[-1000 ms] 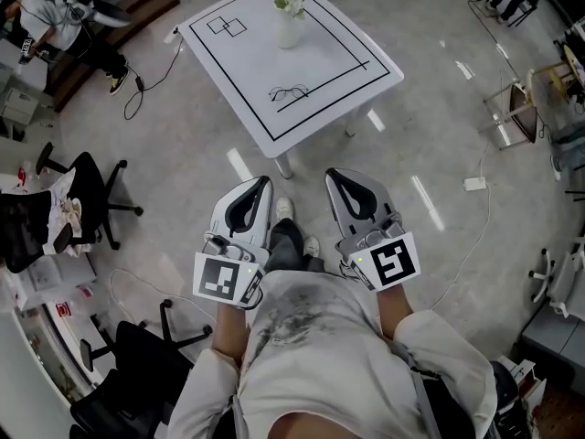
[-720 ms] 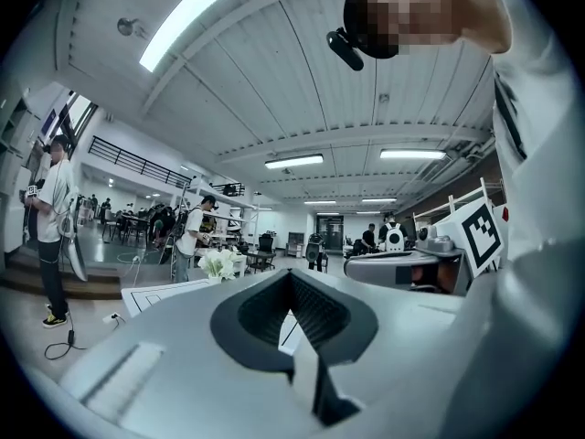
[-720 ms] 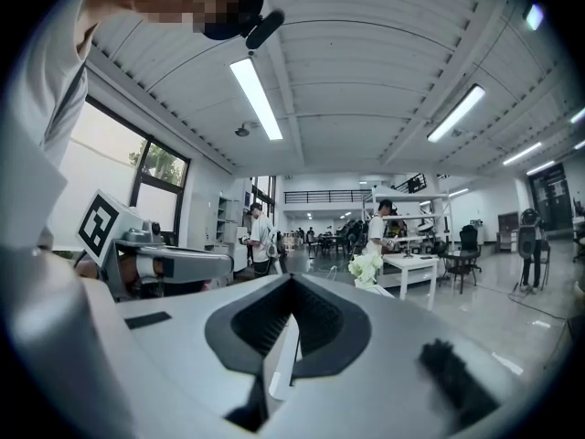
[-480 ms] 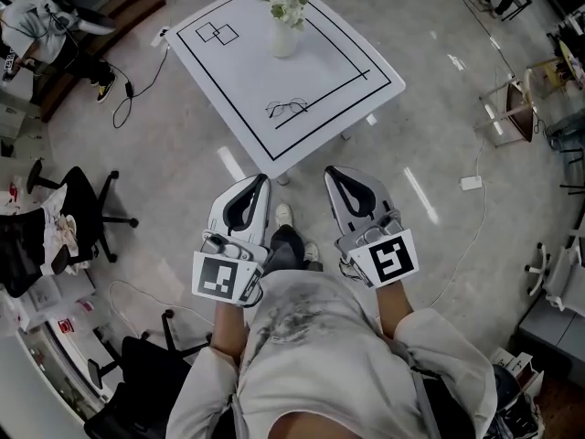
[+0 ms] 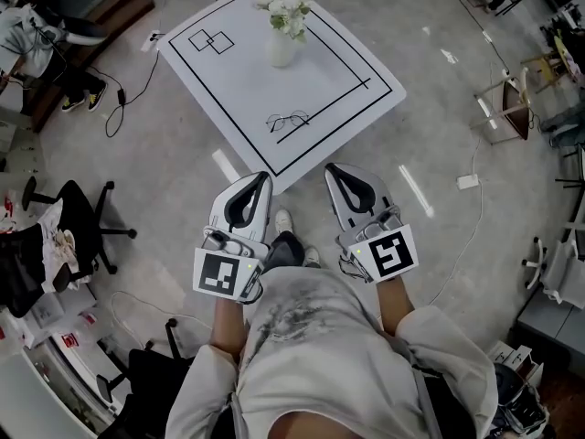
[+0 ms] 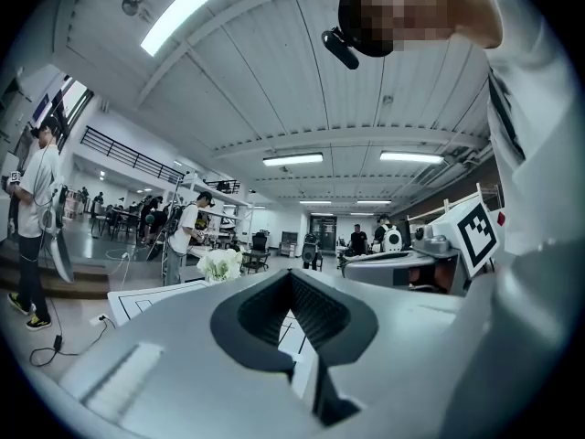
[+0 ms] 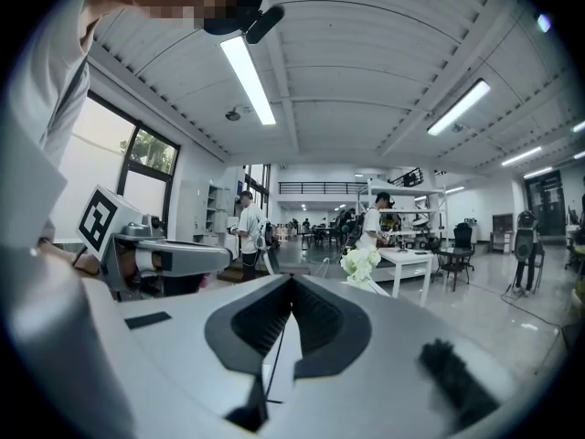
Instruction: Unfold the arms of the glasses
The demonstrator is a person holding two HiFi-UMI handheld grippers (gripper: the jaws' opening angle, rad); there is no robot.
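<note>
White table up top holds the glasses. Left gripper and right gripper are closed and empty. I'd open both before reaching.

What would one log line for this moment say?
left gripper: shut, empty; right gripper: shut, empty; glasses: on table, untouched, ahead of both grippers; unfolding: not yet begun
</note>
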